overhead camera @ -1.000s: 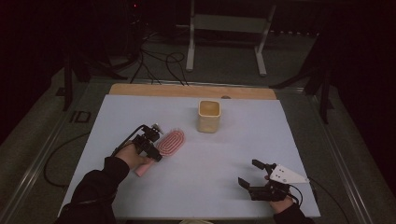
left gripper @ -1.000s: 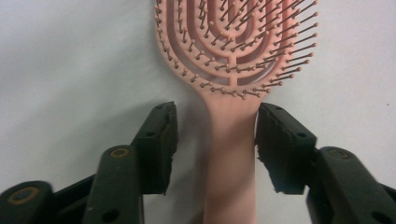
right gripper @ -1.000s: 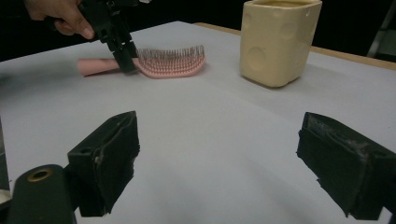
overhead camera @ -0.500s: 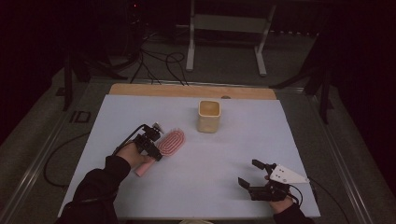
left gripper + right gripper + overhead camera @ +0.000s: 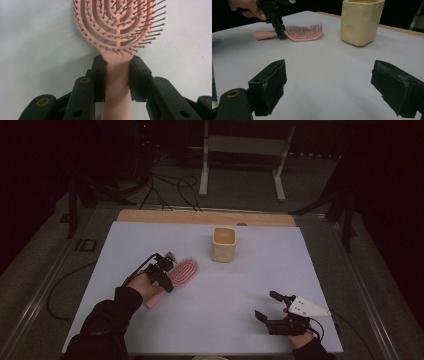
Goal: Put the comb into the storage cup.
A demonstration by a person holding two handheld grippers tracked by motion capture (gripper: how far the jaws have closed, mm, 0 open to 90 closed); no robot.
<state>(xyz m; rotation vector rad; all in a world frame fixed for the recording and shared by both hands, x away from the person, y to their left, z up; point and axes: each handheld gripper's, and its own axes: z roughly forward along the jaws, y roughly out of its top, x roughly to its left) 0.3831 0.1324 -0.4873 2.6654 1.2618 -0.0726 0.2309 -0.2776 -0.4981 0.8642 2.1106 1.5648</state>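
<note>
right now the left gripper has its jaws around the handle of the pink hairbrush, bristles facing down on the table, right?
Not quite. The left gripper does have its jaws around the pink hairbrush at the top of the handle, and the brush lies on the table, but the bristles face up, not down. The left gripper view shows the bristle tips pointing at the camera.

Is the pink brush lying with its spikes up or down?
Up. The pink brush lies flat on the table, bristles pointing upward.
</note>
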